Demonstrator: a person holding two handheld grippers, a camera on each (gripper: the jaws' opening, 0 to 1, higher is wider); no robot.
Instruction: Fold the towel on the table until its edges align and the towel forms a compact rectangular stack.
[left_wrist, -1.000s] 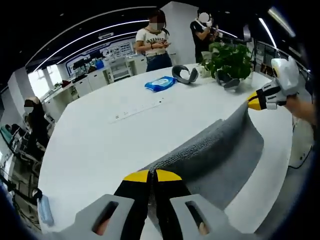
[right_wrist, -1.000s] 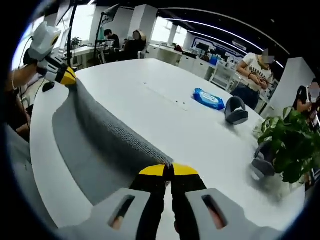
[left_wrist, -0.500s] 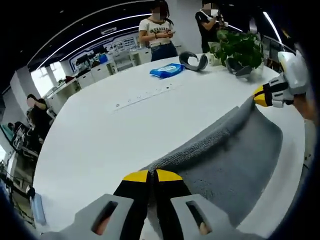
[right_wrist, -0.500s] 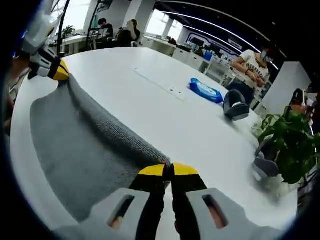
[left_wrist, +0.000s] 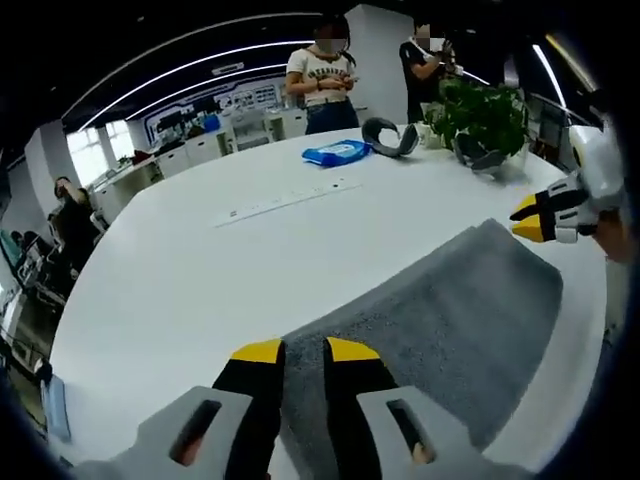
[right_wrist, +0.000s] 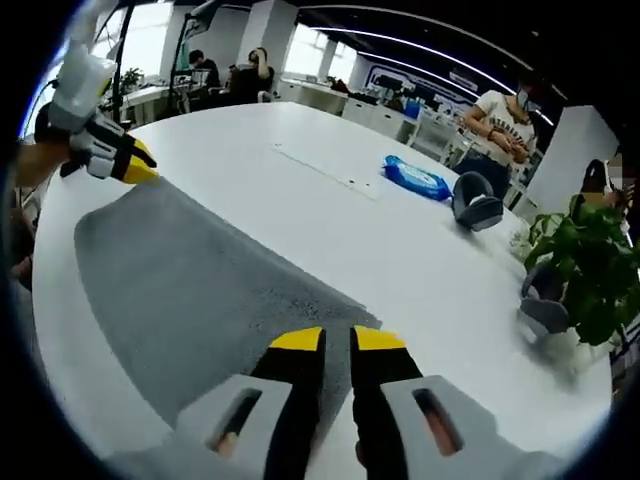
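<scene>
On the desk (left_wrist: 200, 270), a grey towel (left_wrist: 450, 320) lies flat; a fold looks just laid.
Left gripper (left_wrist: 305, 352) and right gripper (right_wrist: 337, 340) fingers parted, empty; next, regrip an edge.

No text, label or number is legible anywhere.

My left gripper (left_wrist: 303, 352) had its fingers (left_wrist: 258, 353) parted over the near end of the grey towel (left_wrist: 450, 320), which lay flat on the white counter (left_wrist: 200, 270). The right gripper (left_wrist: 527, 218) hovered by the towel's far corner.
</scene>
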